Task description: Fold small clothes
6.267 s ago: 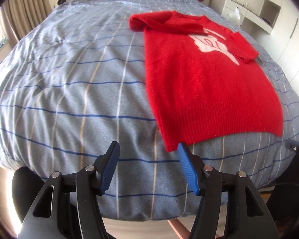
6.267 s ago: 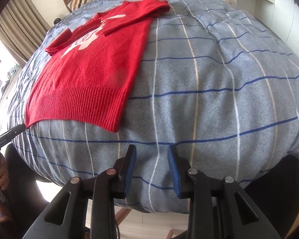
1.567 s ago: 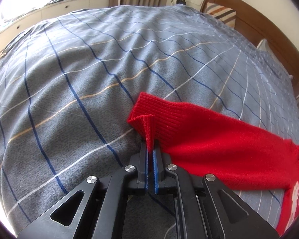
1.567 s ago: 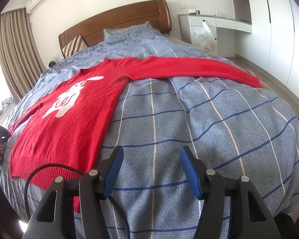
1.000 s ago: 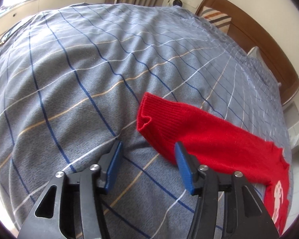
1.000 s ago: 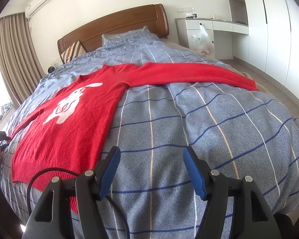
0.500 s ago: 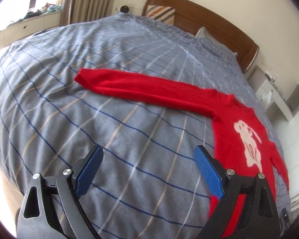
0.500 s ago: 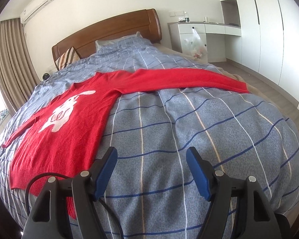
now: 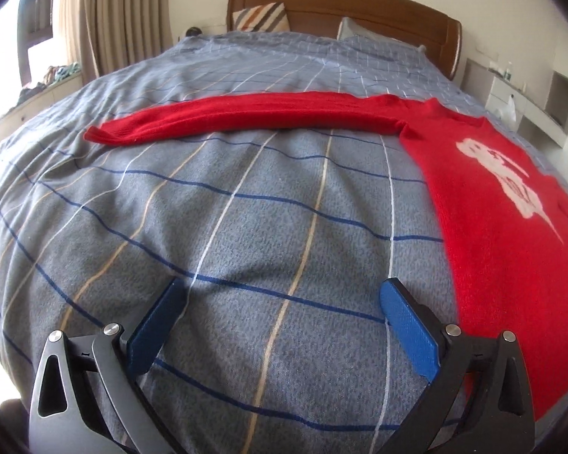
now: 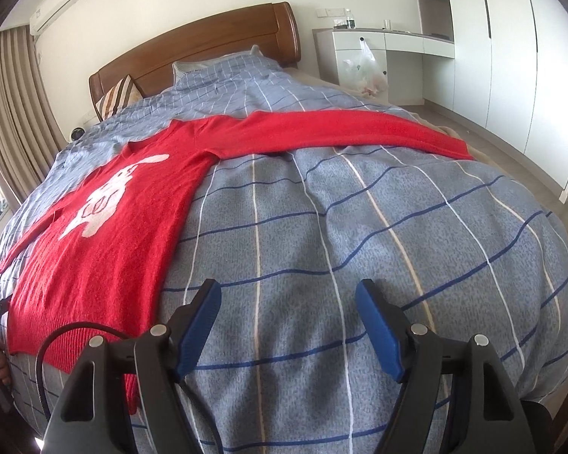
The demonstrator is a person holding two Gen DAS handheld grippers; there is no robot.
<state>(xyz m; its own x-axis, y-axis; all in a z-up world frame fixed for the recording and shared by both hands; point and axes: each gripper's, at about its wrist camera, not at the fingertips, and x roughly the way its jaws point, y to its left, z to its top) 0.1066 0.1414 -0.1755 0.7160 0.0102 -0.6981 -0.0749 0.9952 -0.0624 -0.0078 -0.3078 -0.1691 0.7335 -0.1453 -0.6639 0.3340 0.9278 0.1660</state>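
Observation:
A red knit sweater [image 9: 503, 227] with a white rabbit print lies flat, front up, on the bed. In the left wrist view one sleeve [image 9: 246, 117] stretches out straight to the left. In the right wrist view the sweater [image 10: 106, 234] lies at the left and its other sleeve [image 10: 340, 128] stretches out to the right. My left gripper [image 9: 282, 295] is open and empty above the bare blanket, near the sweater's side. My right gripper [image 10: 287, 302] is open and empty above the blanket, right of the hem.
The bed has a blue-grey checked blanket [image 9: 246, 227] and a wooden headboard [image 10: 208, 49] with pillows. A white desk and wardrobes [image 10: 473, 38] stand to the right. Curtains [image 9: 113, 11] hang at the left.
My left gripper let go of the sleeve cuff, opened wide and drew back from it. The sleeve now lies straight. My right gripper stayed open and shifted little.

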